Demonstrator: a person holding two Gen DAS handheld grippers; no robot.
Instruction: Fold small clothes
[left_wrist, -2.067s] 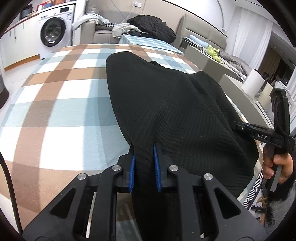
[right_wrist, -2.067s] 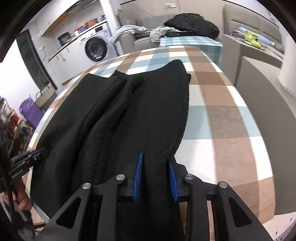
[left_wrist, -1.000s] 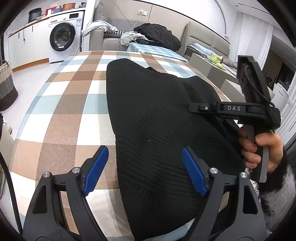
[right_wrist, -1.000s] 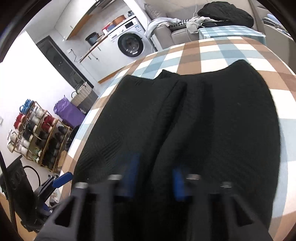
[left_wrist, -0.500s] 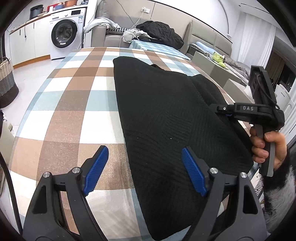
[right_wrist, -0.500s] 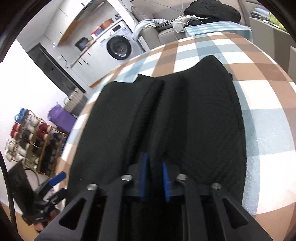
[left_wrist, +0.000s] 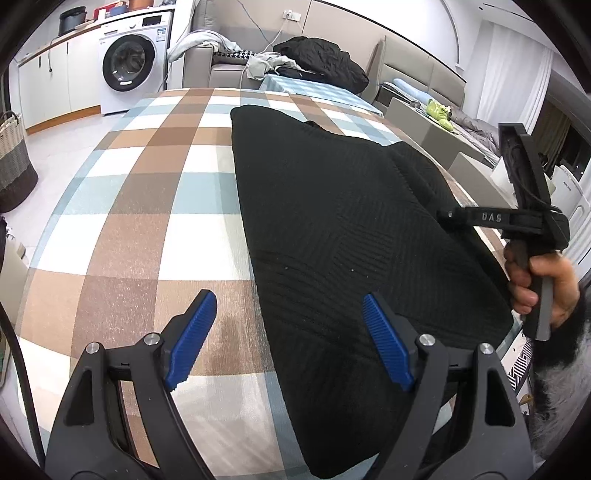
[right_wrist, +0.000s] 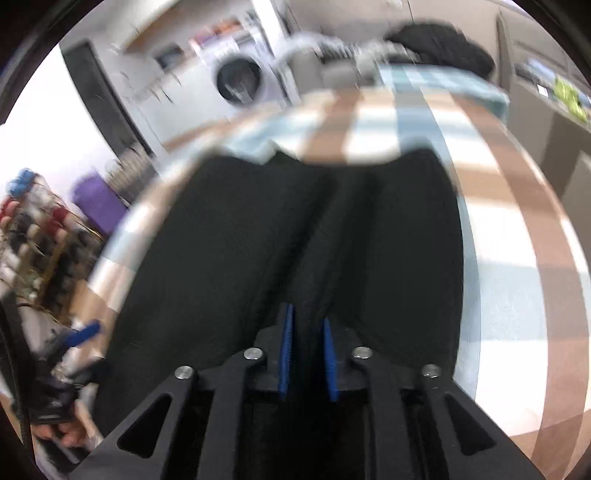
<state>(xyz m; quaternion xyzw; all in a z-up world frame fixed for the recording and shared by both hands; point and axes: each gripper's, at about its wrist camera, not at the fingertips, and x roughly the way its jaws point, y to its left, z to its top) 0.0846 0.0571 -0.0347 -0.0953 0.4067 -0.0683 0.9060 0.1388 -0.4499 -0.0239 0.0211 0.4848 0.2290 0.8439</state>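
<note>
A black knit garment (left_wrist: 351, 229) lies lengthwise on the checked tablecloth (left_wrist: 147, 206), its near end hanging over the table's front edge. My left gripper (left_wrist: 288, 343) stands open above the garment's near left edge, and its blue pads touch nothing. A hand holds my right gripper (left_wrist: 443, 214) at the garment's right side. In the blurred right wrist view the right gripper (right_wrist: 306, 332) is closing, its blue pads pinching a raised fold of the black garment (right_wrist: 258, 240). The left gripper's blue pad (right_wrist: 83, 332) shows at the far left.
A washing machine (left_wrist: 127, 66) and a sofa piled with clothes (left_wrist: 317, 55) stand beyond the table. A woven basket (left_wrist: 13, 158) sits on the floor at left. A shoe rack (right_wrist: 29, 236) and a purple bag (right_wrist: 96, 199) are off the table's left side.
My left gripper let go of the garment's near edge, opened wide and has held still since. The right gripper sank lower at the garment's right side and pinched a fold.
</note>
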